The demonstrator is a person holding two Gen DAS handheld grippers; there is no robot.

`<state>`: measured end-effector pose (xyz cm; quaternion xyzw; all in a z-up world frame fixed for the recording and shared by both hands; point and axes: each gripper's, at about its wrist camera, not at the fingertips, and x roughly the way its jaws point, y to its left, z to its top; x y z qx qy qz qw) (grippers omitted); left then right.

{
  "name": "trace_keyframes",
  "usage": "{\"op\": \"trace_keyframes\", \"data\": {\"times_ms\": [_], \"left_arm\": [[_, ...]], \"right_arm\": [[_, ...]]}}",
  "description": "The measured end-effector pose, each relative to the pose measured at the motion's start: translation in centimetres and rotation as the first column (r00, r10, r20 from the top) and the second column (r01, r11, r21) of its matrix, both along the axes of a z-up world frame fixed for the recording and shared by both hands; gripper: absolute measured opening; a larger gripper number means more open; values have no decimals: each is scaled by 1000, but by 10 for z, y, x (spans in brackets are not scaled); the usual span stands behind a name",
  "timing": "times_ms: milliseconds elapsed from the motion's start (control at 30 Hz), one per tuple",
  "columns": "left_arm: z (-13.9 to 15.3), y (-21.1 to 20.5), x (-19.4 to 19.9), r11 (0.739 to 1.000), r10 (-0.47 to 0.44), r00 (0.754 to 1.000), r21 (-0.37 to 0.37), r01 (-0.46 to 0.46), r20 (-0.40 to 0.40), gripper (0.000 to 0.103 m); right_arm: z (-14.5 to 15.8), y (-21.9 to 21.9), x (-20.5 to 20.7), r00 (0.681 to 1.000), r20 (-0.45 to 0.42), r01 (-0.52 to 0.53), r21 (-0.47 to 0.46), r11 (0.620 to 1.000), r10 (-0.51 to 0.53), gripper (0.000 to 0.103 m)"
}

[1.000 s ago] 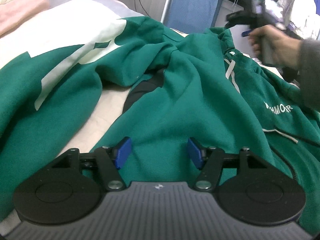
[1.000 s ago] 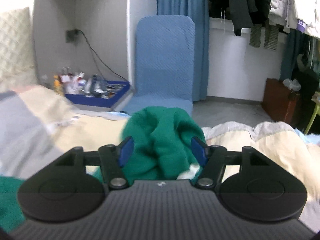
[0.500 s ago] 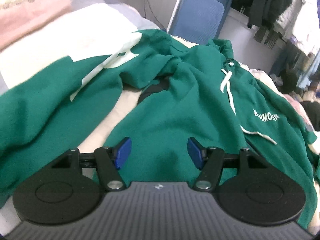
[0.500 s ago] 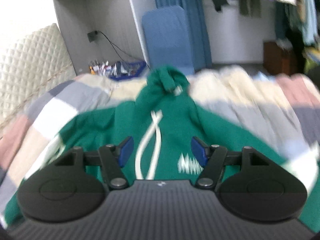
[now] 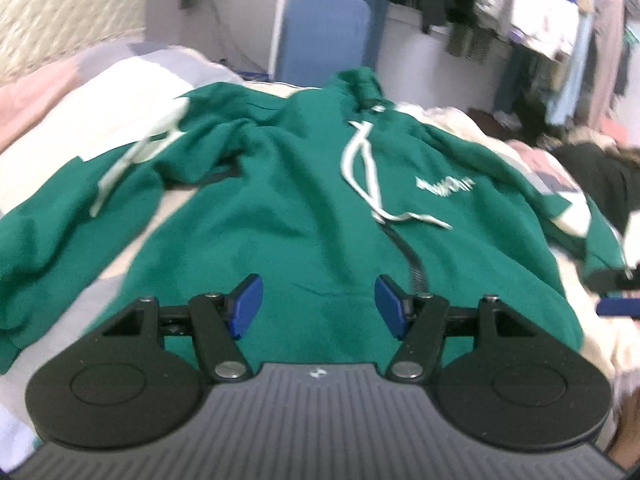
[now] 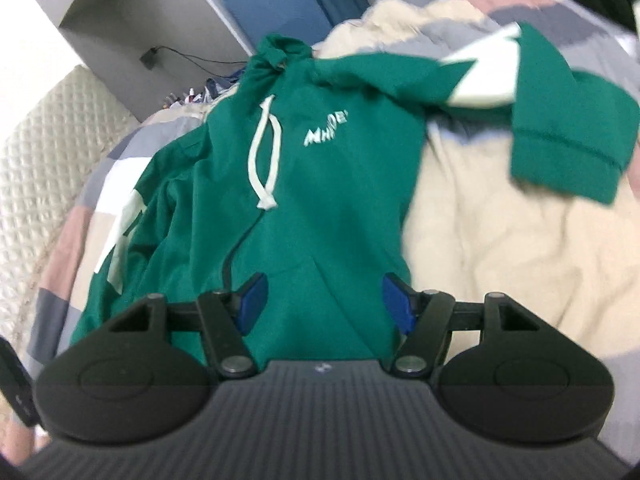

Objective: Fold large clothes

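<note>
A green hoodie [image 5: 304, 200] lies front up on the bed, hood at the far end, with white drawstrings [image 5: 360, 168] and a white chest logo [image 6: 326, 132]. Its left sleeve [image 5: 72, 216] is crumpled. Its right sleeve [image 6: 560, 132], with a white patch, spreads out to the side. My left gripper [image 5: 319, 306] hovers open over the lower front, nothing between its blue pads. My right gripper [image 6: 324, 300] hovers open over the pocket area near the hoodie's right side, also empty. One of its blue pads [image 5: 618, 306] shows at the left wrist view's right edge.
A patchwork blanket [image 6: 500, 240] covers the bed under the hoodie. A dark garment [image 5: 600, 176] lies at the bed's right side. Beyond the bed are a blue chair back [image 5: 328, 36] and hanging clothes [image 5: 540, 20]. A quilted headboard [image 6: 32, 160] runs along the left.
The right gripper swung from the hood down to the hoodie's lower front, rolling as it went. The left gripper drew back and rose, so the whole hoodie shows.
</note>
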<state>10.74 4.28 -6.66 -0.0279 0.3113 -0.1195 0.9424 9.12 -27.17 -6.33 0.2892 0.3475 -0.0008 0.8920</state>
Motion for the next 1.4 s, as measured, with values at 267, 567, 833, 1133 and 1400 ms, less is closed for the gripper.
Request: {"op": "trace_keyframes", "data": {"times_ms": [267, 567, 833, 1133, 1400], "left_arm": [[3, -73, -26, 971, -240, 970, -20, 240, -25, 67], [-38, -169, -69, 826, -499, 866, 283, 488, -38, 72], [-34, -154, -66, 828, -492, 870, 296, 475, -21, 19], [-12, -62, 30, 971, -219, 974, -109, 213, -52, 15], [-31, -23, 70, 962, -127, 981, -259, 87, -144, 15]], "right_arm": [[1, -29, -4, 993, 54, 106, 48, 993, -109, 67], [-10, -51, -4, 987, 43, 147, 136, 980, -154, 67], [-18, -51, 8, 992, 14, 125, 139, 982, -128, 67], [-33, -23, 30, 999, -11, -31, 191, 981, 33, 67], [-46, 16, 66, 978, -6, -201, 203, 958, 207, 67]]}}
